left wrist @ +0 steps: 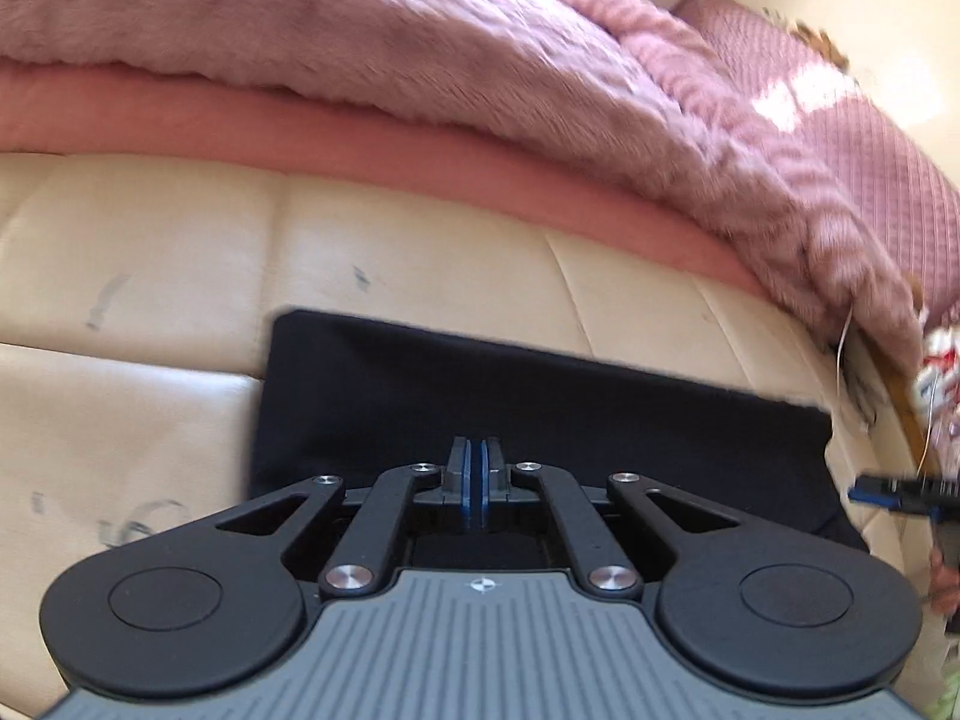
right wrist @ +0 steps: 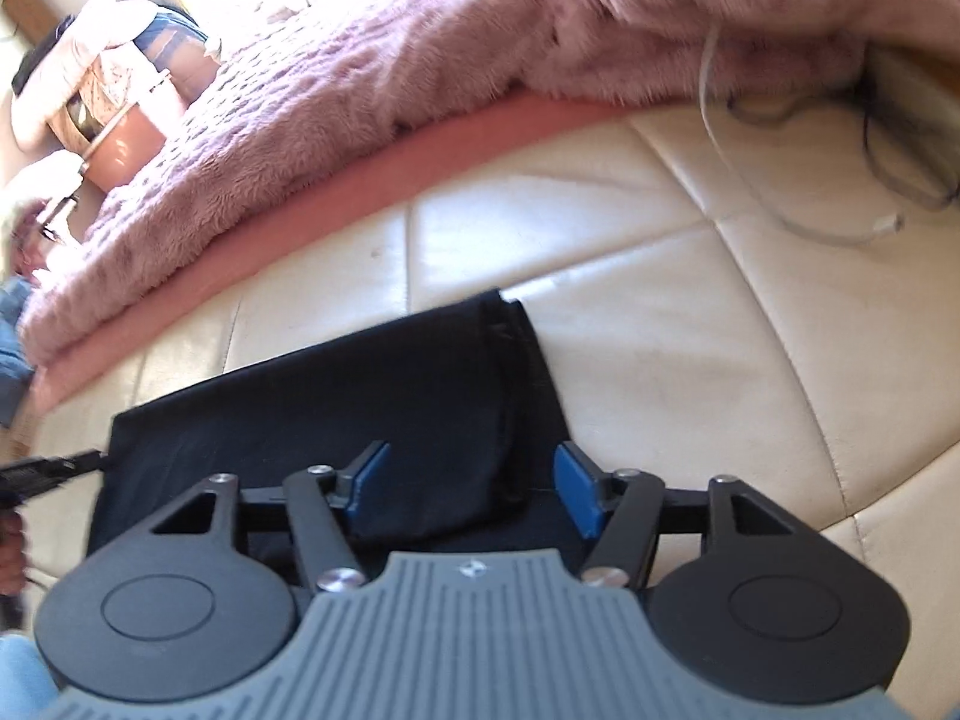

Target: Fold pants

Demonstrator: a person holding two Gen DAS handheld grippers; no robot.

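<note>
The black pants lie folded into a flat rectangle on a cream leather surface. My left gripper is shut with its blue pads together, just above the near edge of the pants, holding nothing that I can see. In the right wrist view the pants show a thick folded end on the right. My right gripper is open, its blue pads either side of that folded end. The right gripper's tip shows at the edge of the left wrist view.
A fluffy pink blanket over a pink sheet lies beyond the pants. A pink pillow sits at the far right. A grey cable lies on the cream surface. Clothes and a basin are at far left.
</note>
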